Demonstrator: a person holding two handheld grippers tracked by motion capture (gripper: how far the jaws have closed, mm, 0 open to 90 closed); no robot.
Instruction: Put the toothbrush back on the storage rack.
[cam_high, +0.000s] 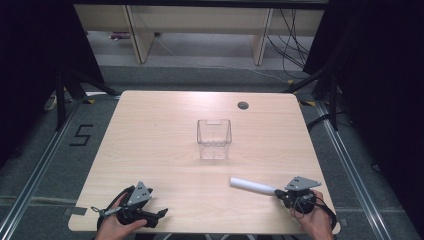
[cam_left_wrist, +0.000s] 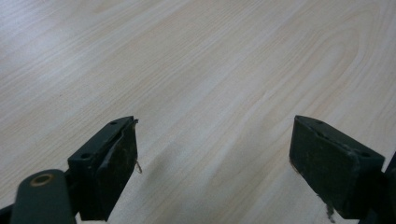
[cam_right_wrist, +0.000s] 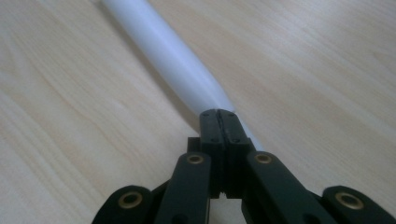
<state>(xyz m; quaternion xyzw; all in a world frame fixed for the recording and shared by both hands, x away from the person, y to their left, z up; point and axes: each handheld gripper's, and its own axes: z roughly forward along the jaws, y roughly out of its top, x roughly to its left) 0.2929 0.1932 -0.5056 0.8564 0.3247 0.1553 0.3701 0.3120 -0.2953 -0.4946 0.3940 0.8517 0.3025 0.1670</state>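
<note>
The smooth white plastic tube (cam_high: 251, 186) lies flat on the pale wood-grain surface (cam_high: 165, 125) near its front right edge, pointing from your right tool (cam_high: 278, 193) toward the middle. It is plain, matte and round along its length, with no label or print that can be read; the end at your tool narrows to a flat seam. In the right gripper view your right tool (cam_right_wrist: 218, 122) has its jaws pressed together on that flattened end of the tube (cam_right_wrist: 163, 51).

Your left tool (cam_left_wrist: 212, 149) rests low at the front left with its jaws spread wide over bare wood. A clear plastic square container (cam_high: 214, 138) stands upright at the centre, well apart from the tube. On the grey floor left of the surface a black "5" (cam_high: 81, 135) is marked.
</note>
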